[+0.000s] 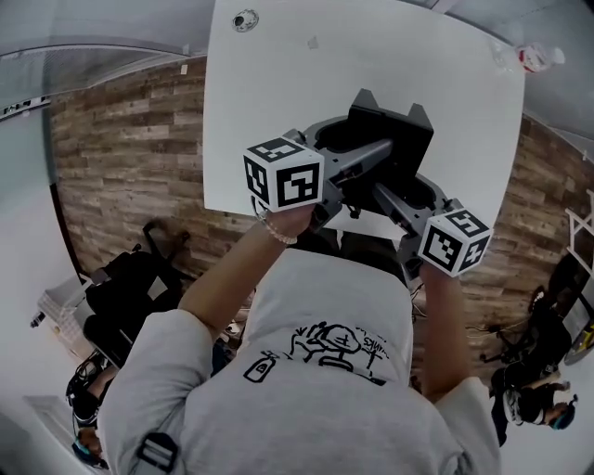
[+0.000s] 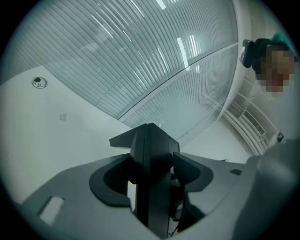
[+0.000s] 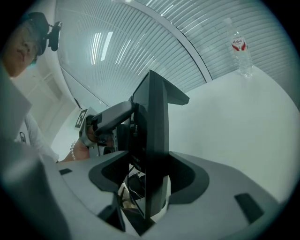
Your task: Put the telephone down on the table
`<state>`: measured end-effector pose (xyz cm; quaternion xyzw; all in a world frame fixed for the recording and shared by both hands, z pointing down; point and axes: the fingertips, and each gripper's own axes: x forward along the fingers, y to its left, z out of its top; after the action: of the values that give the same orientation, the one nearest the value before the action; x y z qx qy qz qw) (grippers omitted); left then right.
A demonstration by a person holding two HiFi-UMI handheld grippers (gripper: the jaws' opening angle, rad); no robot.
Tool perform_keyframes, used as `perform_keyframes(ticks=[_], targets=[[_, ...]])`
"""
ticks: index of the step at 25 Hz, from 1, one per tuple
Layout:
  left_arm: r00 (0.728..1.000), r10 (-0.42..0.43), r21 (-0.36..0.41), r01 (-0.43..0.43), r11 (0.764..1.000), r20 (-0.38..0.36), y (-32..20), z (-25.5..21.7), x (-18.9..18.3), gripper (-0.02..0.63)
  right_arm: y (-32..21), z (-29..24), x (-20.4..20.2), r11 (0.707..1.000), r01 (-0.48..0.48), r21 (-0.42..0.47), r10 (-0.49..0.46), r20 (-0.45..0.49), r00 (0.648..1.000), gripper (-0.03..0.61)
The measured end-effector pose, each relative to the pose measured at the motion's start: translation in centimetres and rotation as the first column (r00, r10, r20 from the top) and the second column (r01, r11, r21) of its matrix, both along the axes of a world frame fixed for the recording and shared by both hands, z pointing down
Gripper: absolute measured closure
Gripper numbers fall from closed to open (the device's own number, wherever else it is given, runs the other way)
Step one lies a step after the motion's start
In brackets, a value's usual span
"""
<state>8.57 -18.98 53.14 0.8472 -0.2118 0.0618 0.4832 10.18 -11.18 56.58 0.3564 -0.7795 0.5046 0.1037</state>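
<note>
Both grippers hold the black telephone (image 1: 390, 139) just above the near half of the white table (image 1: 278, 83). My left gripper (image 1: 357, 156) clamps it from the left and my right gripper (image 1: 397, 197) from the near right. Seen from the left gripper view, the telephone (image 2: 151, 159) stands edge-on and fills the gap of the left gripper (image 2: 152, 176), pads against both its sides. The right gripper view shows the same: the telephone (image 3: 154, 131) is pinched in the right gripper (image 3: 150, 176), with its cords hanging below. Its underside is hidden.
A clear water bottle (image 1: 531, 57) (image 3: 240, 49) stands at the table's far right corner. A small round fitting (image 1: 245, 19) (image 2: 39, 82) sits near the far left corner. Black bags and gear (image 1: 130, 288) lie on the wood floor to the left, and more on the right.
</note>
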Motion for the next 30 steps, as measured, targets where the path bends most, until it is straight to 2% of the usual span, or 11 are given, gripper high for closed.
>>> perform_keyframes(ticks=[6, 30], targets=[[1.000, -0.007, -0.038, 0.007, 0.999, 0.010, -3.3, 4.6, 0.2, 0.333, -3.2, 4.2, 0.2, 0.999, -0.001, -0.033, 0.002, 0.007, 1.000, 0.337], [1.000, -0.007, -0.052, 0.007, 0.999, 0.009, -3.3, 10.3, 0.8, 0.331, -3.1, 9.8, 0.8, 0.999, -0.022, -0.044, 0.022, -0.004, 1.000, 0.337]])
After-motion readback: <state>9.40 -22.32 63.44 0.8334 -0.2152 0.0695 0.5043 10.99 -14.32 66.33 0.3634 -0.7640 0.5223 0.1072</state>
